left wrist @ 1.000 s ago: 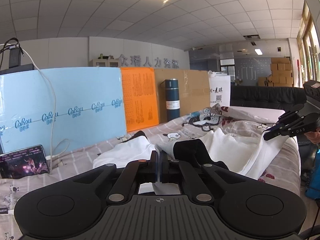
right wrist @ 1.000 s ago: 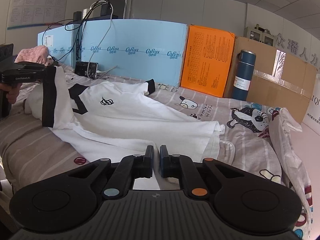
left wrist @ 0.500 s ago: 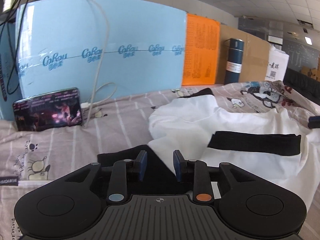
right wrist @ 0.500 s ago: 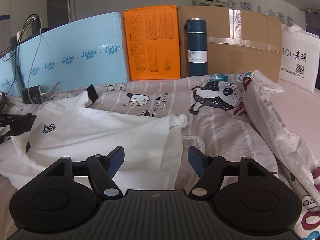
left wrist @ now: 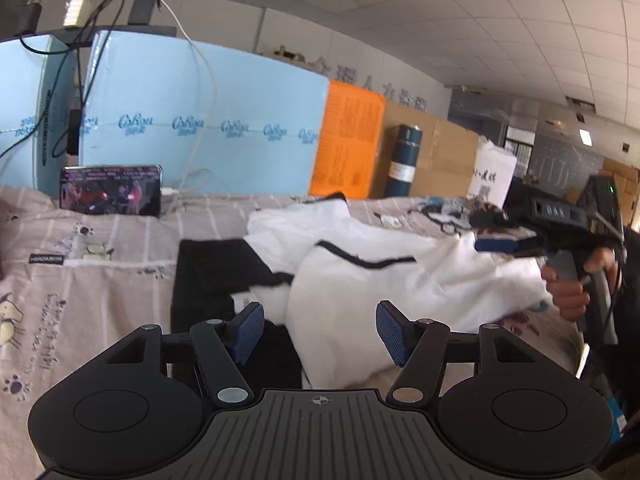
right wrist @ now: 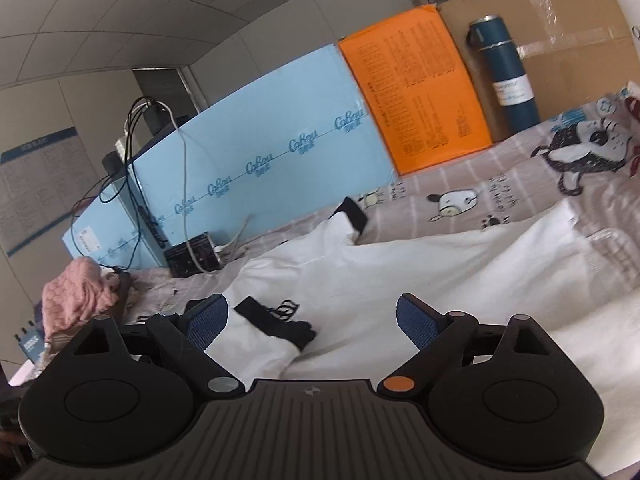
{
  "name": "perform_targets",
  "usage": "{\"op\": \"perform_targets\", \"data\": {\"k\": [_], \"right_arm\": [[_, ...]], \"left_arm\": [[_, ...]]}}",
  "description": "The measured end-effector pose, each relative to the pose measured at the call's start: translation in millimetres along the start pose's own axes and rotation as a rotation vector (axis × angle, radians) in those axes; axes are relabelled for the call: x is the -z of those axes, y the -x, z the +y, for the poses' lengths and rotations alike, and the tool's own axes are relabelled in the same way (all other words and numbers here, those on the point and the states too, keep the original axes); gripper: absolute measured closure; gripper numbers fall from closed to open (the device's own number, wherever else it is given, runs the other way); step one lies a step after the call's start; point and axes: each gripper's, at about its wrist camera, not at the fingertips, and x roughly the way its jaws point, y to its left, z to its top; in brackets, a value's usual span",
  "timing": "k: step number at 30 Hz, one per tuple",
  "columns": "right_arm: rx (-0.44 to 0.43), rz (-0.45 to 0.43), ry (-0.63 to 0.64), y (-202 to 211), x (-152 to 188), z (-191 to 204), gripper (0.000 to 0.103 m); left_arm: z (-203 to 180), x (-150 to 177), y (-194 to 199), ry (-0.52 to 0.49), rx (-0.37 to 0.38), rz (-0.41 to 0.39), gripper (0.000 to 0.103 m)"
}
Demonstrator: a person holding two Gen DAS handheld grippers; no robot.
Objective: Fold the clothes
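Lying rumpled across the bed (right wrist: 500, 168), the white T-shirt (right wrist: 400, 264) shows its black-trimmed sleeve (right wrist: 276, 320) between the right gripper (right wrist: 312, 320) jaws, spread wide. The left gripper (left wrist: 316, 330) jaws are spread too, holding nothing, above the shirt's near edge.

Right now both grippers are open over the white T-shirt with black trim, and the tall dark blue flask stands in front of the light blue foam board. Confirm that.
One detail is wrong. The tall dark blue flask stands in front of the brown cardboard panel, not the light blue foam board; the right wrist view shows it. The rest holds: left gripper and right gripper are both open over the white T-shirt with black trim.
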Motion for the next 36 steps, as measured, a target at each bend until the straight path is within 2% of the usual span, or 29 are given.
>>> {"op": "perform_targets", "data": {"k": [2, 4, 6, 9, 15, 21, 23, 25, 29, 31, 32, 34, 36], "right_arm": [[-0.036, 0.043, -0.042, -22.5, 4.0, 11.2, 0.012], [-0.035, 0.068, -0.052, -36.9, 10.8, 17.3, 0.012], [-0.028, 0.078, -0.042, -41.0, 14.7, 17.2, 0.012], [-0.017, 0.084, -0.037, -42.3, 17.6, 14.9, 0.011], [0.003, 0.096, -0.026, -45.1, 23.4, 10.3, 0.009], [0.018, 0.103, -0.018, -46.8, 28.0, 6.5, 0.009], [0.018, 0.102, -0.016, -46.9, 28.0, 6.3, 0.009], [0.022, 0.104, -0.006, -47.6, 28.3, 7.6, 0.008], [0.027, 0.109, 0.014, -48.6, 29.0, 9.8, 0.005], [0.028, 0.111, 0.019, -49.0, 29.3, 10.4, 0.005], [0.028, 0.111, 0.020, -49.2, 29.4, 10.6, 0.005], [0.028, 0.110, 0.021, -49.3, 29.6, 11.1, 0.004], [0.027, 0.107, 0.019, -48.9, 29.7, 11.0, 0.004]], "left_arm": [[-1.5, 5.2, -3.4, -0.019, -0.015, 0.025, 0.043], [-0.4, 7.9, -4.7, -0.035, -0.032, 0.038, 0.073], [3.2, 9.1, -2.9, -0.053, -0.040, 0.037, 0.088], [4.2, 10.2, -0.5, -0.091, -0.035, 0.033, 0.093], [2.2, 8.0, 3.1, -0.192, -0.042, 0.059, 0.094], [7.5, 9.1, 13.0, -0.206, -0.053, 0.079, 0.082], [9.8, 7.1, 17.4, -0.200, -0.075, 0.067, 0.069], [14.1, 3.4, 23.2, -0.174, -0.104, 0.040, 0.051], [22.0, -6.3, 31.7, -0.128, -0.144, -0.024, 0.035], [23.8, -12.8, 29.5, -0.096, -0.136, -0.055, 0.024], [23.4, -16.3, 25.1, -0.090, -0.122, -0.058, 0.023], [18.0, -22.1, 11.5, -0.127, -0.105, -0.037, 0.020], [12.6, -25.4, -7.1, -0.203, -0.102, 0.027, 0.018]]}}
